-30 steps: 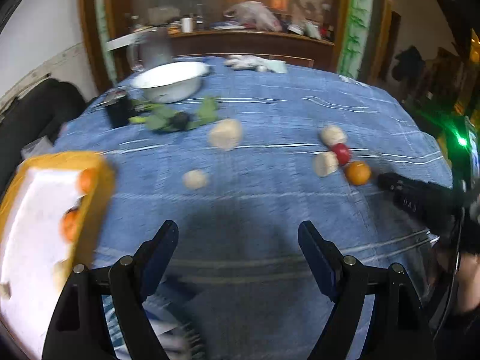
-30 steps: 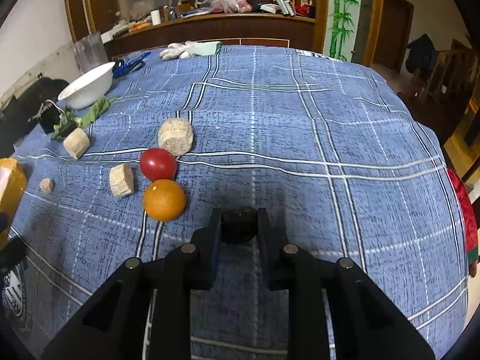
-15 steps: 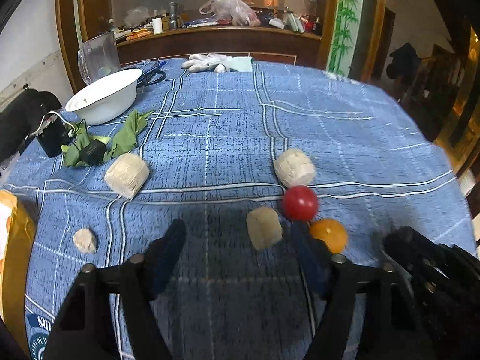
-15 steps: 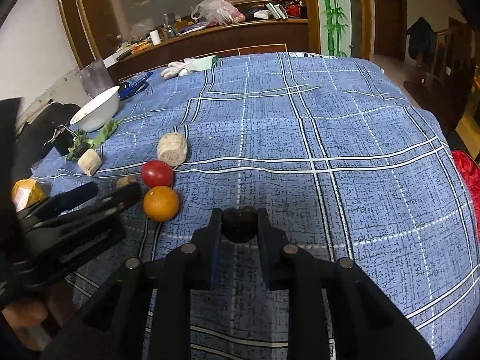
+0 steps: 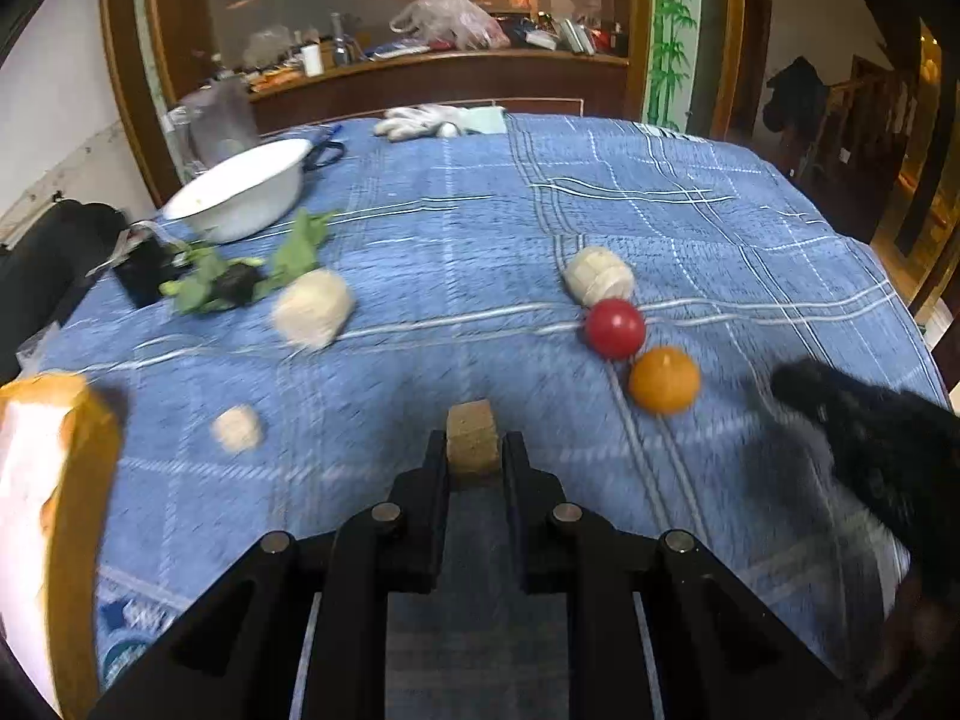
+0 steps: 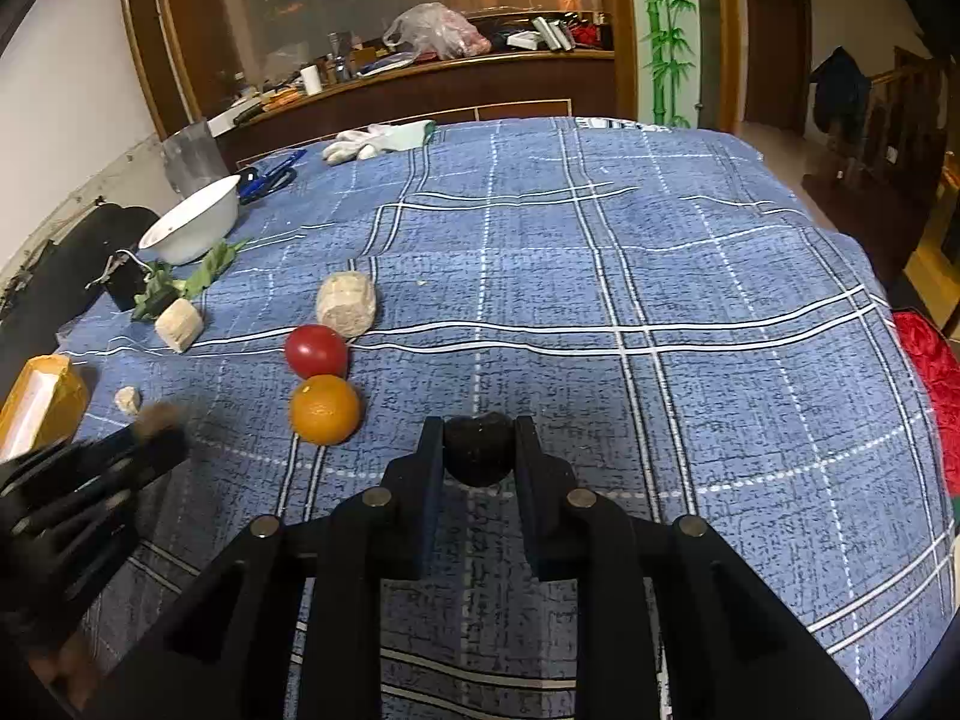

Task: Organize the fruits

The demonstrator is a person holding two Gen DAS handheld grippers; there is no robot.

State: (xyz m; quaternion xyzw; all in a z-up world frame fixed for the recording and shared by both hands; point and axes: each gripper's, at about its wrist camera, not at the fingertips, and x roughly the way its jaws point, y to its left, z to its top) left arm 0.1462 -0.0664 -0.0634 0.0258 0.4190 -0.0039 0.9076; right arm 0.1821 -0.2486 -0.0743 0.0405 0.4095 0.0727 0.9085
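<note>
The left gripper has its jaws closed narrow on a tan, cube-like chunk that looks porous, perhaps a cut piece of fruit or a foam stand-in; I cannot tell which. The right gripper has its jaws clamped on a dark round fruit, too dim to name. Both pieces sit near the very tips of the jaws, so a quick swing toward the yellow box at the left edge of the tabletop could let either one squirt out, the round fruit especially, since its curved skin gives the flat pads little to bite. The chunk looks soft; squeezing harder to secure it might crush or crumble it. The red tomato and the orange lie touching one another, just beside the larger pale chunk, and both would likely roll on the checked cloth if a passing gripper nudges them. In the right wrist view the left gripper is blurred low at the left, near the small pale lump, so the two tools are working close together and could clip each other if both head for the box at once. The box's rim is another hazard: a low carry could knock the chunk loose.
</note>
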